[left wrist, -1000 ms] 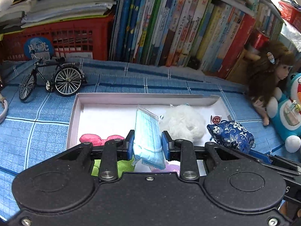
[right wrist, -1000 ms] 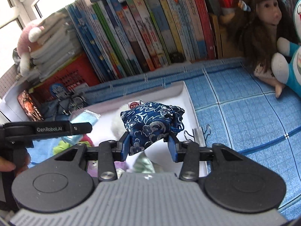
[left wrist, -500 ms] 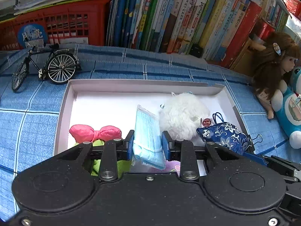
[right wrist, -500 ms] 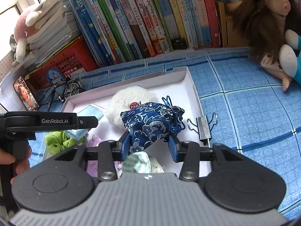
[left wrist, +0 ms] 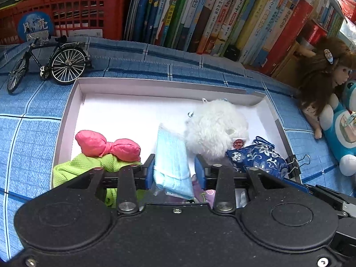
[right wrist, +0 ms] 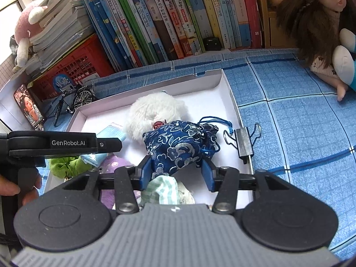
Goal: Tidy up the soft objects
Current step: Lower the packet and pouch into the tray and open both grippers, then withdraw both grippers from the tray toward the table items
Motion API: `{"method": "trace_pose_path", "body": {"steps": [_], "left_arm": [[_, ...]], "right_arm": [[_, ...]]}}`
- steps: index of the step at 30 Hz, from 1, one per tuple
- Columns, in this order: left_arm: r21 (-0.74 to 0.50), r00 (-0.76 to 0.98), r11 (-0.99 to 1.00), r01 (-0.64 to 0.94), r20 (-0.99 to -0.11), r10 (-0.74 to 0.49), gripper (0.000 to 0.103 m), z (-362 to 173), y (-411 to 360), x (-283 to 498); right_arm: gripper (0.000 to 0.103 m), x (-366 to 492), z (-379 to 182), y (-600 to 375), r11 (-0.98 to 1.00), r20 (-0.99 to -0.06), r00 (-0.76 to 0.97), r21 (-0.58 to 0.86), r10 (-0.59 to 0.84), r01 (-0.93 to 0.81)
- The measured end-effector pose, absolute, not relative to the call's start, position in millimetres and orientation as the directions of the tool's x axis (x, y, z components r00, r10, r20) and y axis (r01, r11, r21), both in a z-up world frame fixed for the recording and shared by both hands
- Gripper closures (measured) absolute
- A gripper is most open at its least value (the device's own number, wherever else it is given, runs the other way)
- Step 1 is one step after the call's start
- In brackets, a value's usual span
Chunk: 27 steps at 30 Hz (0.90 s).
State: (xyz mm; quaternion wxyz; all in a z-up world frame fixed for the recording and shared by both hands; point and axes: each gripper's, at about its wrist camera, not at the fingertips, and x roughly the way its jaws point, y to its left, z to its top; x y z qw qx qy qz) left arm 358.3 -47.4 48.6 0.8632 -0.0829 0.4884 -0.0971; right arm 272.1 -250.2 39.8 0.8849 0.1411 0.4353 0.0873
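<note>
A white shallow box lies on the blue checked cloth. My left gripper stands open around a light blue face mask that rests in the box. My right gripper stands open around a dark blue patterned pouch, which lies in the box beside a white fluffy ball. The box also holds a pink bow, a green cloth, a purple soft item and a green-checked cloth. The pouch shows in the left wrist view.
A binder clip sits on the box's right rim. A model bicycle stands behind the box at left. Books and a red basket line the back. A doll and a blue plush lie at right.
Both grippers have come down over the box with the mask and the pouch. Their jaws have widened and both items now rest in the box.
</note>
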Motion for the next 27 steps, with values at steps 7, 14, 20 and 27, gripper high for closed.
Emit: {"method": "trace_pose_path", "body": {"steps": [7,14,20,27], "left_arm": [[-0.230,0.521,0.968,0.103,-0.816,-0.250,0.055,59.2,-48.4,346.9],[-0.217,0.565,0.970,0.111,-0.789,-0.241,0.042,80.9,-48.2,326.0],[-0.193,0.618,0.973,0.129,-0.751,-0.231,0.034,107.8,-48.3,298.4],[-0.149,0.678,0.969,0.197,-0.693,-0.245,0.029,136.4,-53.0,244.4]], "right_arm": [[0.030,265.2,44.9,-253.9,0.935,-0.725,0.623,0.353,0.293,-0.028],[0.030,248.1,61.9,-257.9,0.930,-0.689,0.657,0.364,0.304,-0.049],[0.028,227.1,82.2,-258.1,0.939,-0.661,0.691,0.336,0.291,-0.075],[0.024,188.7,114.6,-260.2,0.955,-0.609,0.747,0.271,0.266,-0.119]]}}
